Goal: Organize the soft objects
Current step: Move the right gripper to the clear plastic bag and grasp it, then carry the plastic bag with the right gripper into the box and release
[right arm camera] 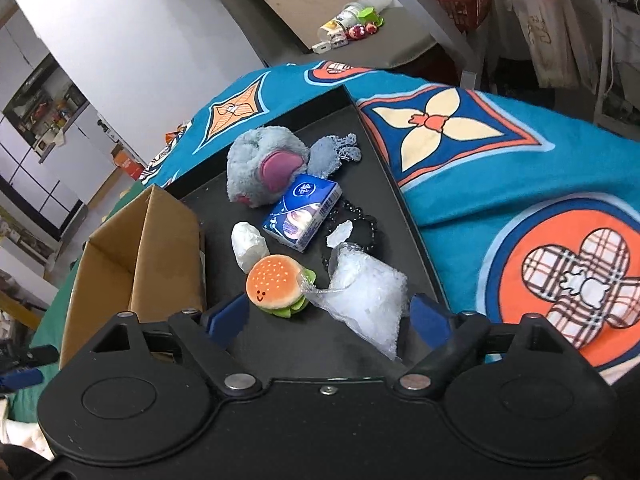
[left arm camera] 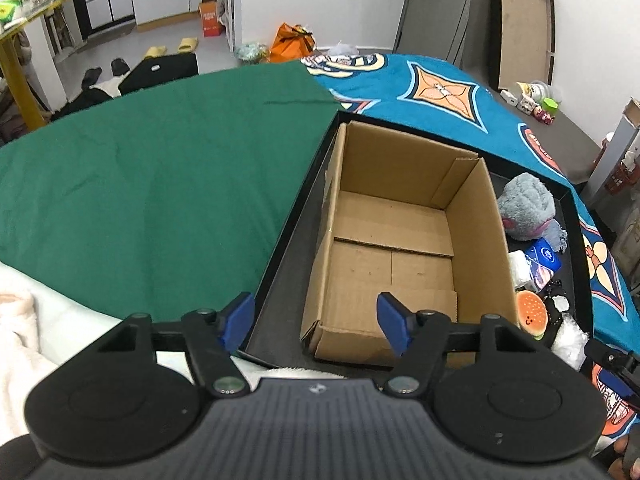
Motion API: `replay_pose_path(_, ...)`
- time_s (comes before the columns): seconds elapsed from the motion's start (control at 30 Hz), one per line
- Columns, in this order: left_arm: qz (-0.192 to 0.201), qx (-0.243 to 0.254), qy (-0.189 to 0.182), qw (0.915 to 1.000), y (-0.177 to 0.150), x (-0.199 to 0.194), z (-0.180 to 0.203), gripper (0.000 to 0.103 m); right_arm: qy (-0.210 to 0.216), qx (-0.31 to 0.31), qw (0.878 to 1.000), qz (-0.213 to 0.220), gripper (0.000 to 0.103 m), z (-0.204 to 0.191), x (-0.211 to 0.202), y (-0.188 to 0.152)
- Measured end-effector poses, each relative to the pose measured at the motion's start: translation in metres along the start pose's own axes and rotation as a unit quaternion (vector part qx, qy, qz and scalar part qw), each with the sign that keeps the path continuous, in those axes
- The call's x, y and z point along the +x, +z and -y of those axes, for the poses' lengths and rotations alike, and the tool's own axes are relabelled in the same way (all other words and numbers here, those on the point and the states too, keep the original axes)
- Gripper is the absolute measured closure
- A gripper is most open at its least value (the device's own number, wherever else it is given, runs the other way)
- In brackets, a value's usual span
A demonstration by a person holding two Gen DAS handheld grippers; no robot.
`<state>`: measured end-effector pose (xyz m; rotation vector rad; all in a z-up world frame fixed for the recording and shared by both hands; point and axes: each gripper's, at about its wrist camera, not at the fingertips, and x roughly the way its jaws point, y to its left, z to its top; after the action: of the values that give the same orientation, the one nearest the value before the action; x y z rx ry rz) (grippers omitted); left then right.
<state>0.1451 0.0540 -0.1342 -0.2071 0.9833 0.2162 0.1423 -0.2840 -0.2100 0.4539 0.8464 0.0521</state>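
Observation:
An open cardboard box (left arm camera: 400,232) with nothing inside stands in a shallow black tray (left arm camera: 288,248). To the right of the box, on the tray floor (right arm camera: 320,128), lie a grey plush toy (right arm camera: 264,164), a blue tissue pack (right arm camera: 304,210), a white wad (right arm camera: 250,246), a small burger plush (right arm camera: 276,284), a clear plastic bag (right arm camera: 364,296) and a black bead string (right arm camera: 368,224). My left gripper (left arm camera: 316,312) hangs open over the box's near left corner, touching nothing. My right gripper (right arm camera: 330,316) is open just short of the burger plush and the bag, its pads clear of both.
A green cloth (left arm camera: 160,160) covers the surface left of the tray. A blue patterned blanket (right arm camera: 520,180) lies behind and to the right of it. White fluffy fabric (left arm camera: 16,340) is at the near left. Shelves, boards and floor clutter stand beyond the bed.

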Motion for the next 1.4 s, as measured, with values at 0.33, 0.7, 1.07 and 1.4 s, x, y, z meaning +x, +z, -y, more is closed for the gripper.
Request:
replay_pose_path(0.33, -0.010, -0.005, 0.002, 0.9999, 0.002, 0.028, 0.001, 0.047, -0.013, 0.010, 1.000, -0.012, 0.024, 0.002, 0.025, 0.005)
replay_pose_path(0.7, -0.031, -0.019, -0.014, 0.9993, 0.003, 0.050, -0.004, 0.071, -0.048, 0.005, 0.999, -0.026, 0.053, 0.001, 0.045, 0.005)
replay_pose_path(1.07, -0.033, -0.030, -0.040, 0.9982, 0.003, 0.054, -0.011, 0.089, -0.065, -0.021, 0.998, -0.008, 0.069, -0.008, 0.035, 0.002)
replay_pose_path(1.4, -0.013, -0.033, -0.064, 0.9973, 0.004, 0.042, -0.021, 0.088, -0.068, -0.041, 0.997, 0.023, 0.070, -0.023, 0.005, 0.003)
